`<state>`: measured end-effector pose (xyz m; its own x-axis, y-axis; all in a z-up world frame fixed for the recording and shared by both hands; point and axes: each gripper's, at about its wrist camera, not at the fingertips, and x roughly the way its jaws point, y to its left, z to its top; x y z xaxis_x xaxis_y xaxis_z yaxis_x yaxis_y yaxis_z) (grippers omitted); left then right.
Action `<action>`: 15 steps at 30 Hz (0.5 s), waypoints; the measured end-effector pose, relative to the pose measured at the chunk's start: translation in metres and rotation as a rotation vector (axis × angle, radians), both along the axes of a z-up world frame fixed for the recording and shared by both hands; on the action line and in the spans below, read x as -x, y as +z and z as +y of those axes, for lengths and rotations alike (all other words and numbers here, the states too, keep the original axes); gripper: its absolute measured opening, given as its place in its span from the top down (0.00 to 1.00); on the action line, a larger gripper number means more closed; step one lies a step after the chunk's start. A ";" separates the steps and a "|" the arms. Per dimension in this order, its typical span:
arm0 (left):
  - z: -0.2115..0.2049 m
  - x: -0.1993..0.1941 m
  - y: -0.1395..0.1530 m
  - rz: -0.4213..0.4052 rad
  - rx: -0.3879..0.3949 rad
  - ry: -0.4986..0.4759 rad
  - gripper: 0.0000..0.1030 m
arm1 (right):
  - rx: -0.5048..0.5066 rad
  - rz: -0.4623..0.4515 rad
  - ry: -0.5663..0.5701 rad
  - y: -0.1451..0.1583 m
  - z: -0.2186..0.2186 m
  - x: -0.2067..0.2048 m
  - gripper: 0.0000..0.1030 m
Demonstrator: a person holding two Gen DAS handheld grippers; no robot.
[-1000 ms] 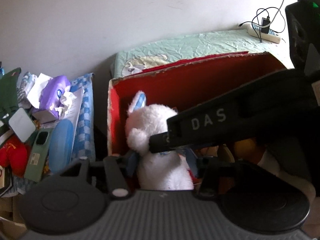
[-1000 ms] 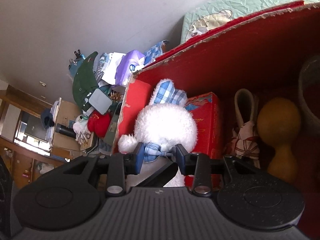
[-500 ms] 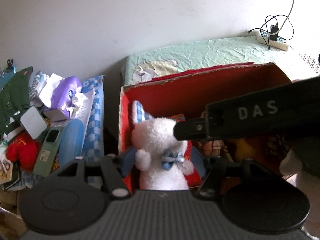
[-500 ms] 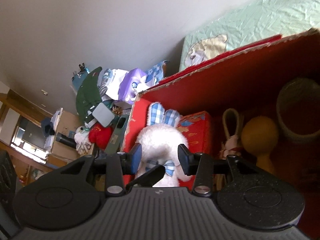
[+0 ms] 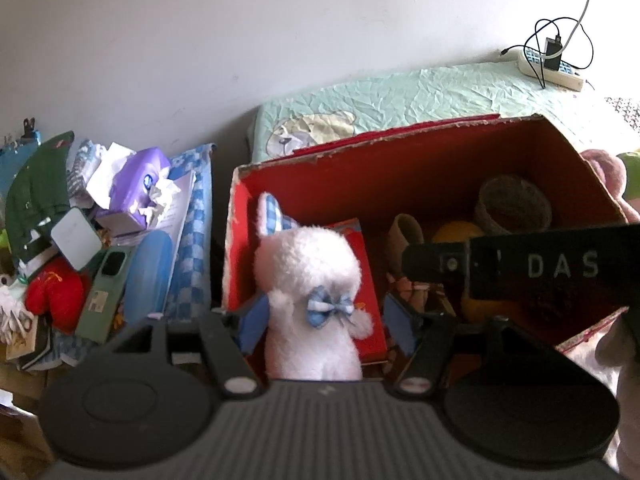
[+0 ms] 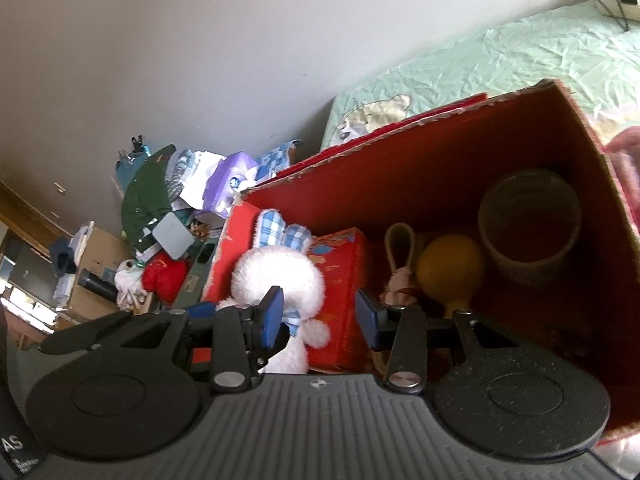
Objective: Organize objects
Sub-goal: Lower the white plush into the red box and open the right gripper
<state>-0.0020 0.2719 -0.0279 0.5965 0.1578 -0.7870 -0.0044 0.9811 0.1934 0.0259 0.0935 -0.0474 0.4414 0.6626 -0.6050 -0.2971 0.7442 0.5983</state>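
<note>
- Blue pads of the left gripper (image 5: 324,322) stand wide apart on either side of the white rabbit (image 5: 310,280), clear of its fur, holding nothing.
- Right gripper (image 6: 319,316) is likewise spread wide and empty; its left pad overlaps the rabbit's (image 6: 280,276) side in view, but whether it touches I cannot tell.
- In the left wrist view the right gripper's black body, lettered "DAS", crosses the frame from the right, over the box's (image 5: 420,160) contents.
- The rabbit sits upright in the left end of the red box (image 6: 460,160), its checked ears up and a blue checked bow at its neck.
- Just behind the rabbit, touching it, stands a red carton (image 6: 344,276).
- Farther right inside the box come a small doll with a tan loop (image 6: 398,264), a yellow gourd-shaped thing (image 6: 450,272) beside it, then a woven basket (image 6: 528,232) at the right end.
- Behind the box lies a pale green sheet (image 5: 420,96) with a bear print; a power strip (image 5: 550,68) with cables rests on its far corner.
- Left of the box is a heap of clutter: purple tissue pack (image 5: 136,184), green garment (image 5: 36,188), green phone (image 5: 106,280), red plush (image 5: 56,292).
</note>
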 end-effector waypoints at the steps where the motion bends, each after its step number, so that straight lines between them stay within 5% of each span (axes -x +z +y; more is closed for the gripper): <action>1: -0.001 0.001 0.000 0.000 0.004 0.001 0.32 | 0.005 -0.003 -0.004 0.000 -0.002 0.002 0.57; 15: -0.027 0.012 0.004 -0.007 0.016 0.004 0.30 | 0.102 -0.069 -0.072 0.005 -0.022 0.024 0.57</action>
<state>-0.0136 0.2450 -0.0242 0.6013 0.1481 -0.7852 -0.0099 0.9840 0.1780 0.0018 0.0715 -0.0421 0.5282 0.5644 -0.6344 -0.2788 0.8210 0.4983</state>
